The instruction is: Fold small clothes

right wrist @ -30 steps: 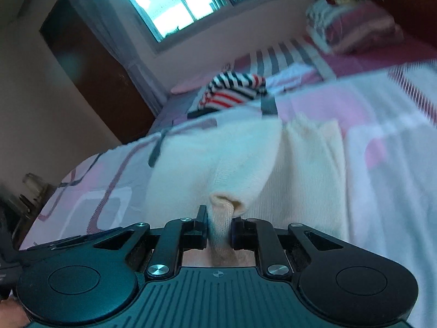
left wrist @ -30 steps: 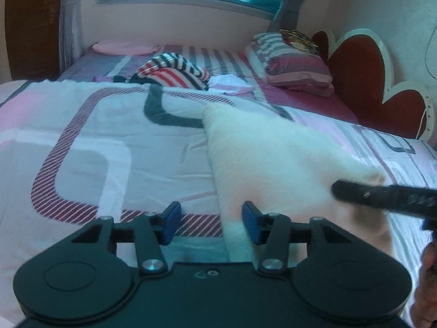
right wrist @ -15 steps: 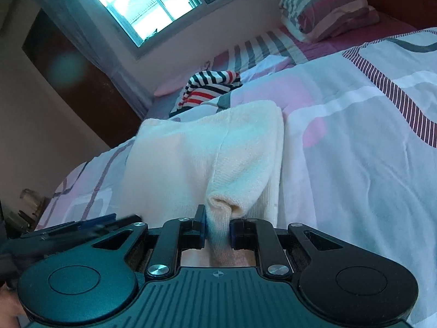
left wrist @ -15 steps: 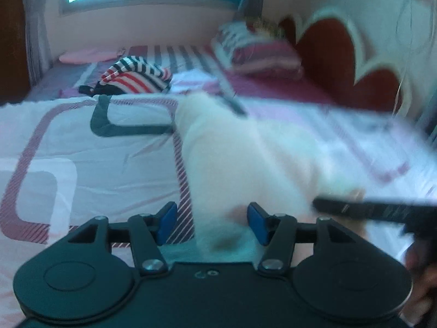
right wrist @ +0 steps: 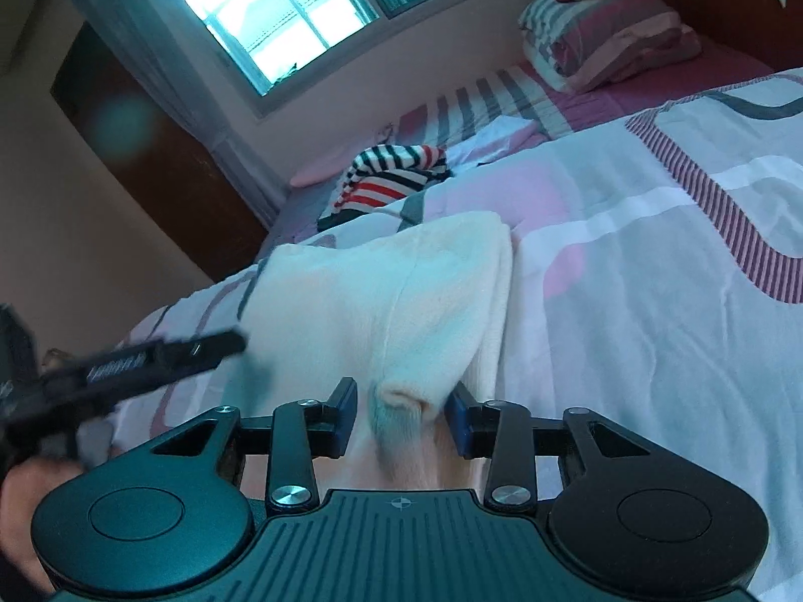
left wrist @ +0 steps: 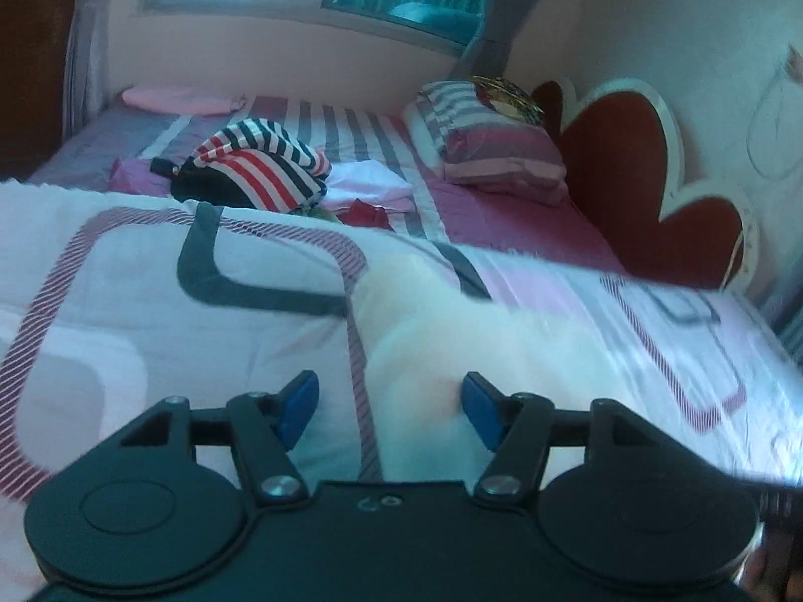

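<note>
Nearby, striped garment (left wrist: 258, 170) w/ pillow (left wrist: 494, 150) beyond cream cloth (right wrist: 401, 301), bed (right wrist: 652, 276).

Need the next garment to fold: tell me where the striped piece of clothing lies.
The striped garment lies bunched at the far end of the bed under the window, left of the pillows and beyond the cream garment.

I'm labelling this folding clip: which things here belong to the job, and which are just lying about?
In the job: cream garment; right gripper, jaws just opened off it; left gripper, open.

Lying about: striped clothes; pillow; pink cushion; bedspread.
</note>
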### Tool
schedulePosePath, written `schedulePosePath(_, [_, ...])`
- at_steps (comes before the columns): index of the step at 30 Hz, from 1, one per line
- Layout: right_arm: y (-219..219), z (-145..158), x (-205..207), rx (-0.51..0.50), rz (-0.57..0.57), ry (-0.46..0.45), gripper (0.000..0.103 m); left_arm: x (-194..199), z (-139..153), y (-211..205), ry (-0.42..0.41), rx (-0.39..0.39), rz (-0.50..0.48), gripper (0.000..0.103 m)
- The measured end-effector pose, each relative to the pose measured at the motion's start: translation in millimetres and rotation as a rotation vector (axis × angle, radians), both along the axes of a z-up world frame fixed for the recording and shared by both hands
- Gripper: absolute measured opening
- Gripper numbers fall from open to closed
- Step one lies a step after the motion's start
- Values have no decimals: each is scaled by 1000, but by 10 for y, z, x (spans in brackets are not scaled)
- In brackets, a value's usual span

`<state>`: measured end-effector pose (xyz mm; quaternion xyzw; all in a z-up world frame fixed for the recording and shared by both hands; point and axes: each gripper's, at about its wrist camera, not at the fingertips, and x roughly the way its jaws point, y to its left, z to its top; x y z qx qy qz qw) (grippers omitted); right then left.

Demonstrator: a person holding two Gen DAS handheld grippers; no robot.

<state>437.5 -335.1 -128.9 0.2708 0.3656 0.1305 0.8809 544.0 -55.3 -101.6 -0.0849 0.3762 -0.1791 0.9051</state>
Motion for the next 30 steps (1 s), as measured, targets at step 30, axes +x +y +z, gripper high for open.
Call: schedulePosePath(30, [520,98,-68,-327,0,-20,32,-720,-223,-268,52,156,-32,70])
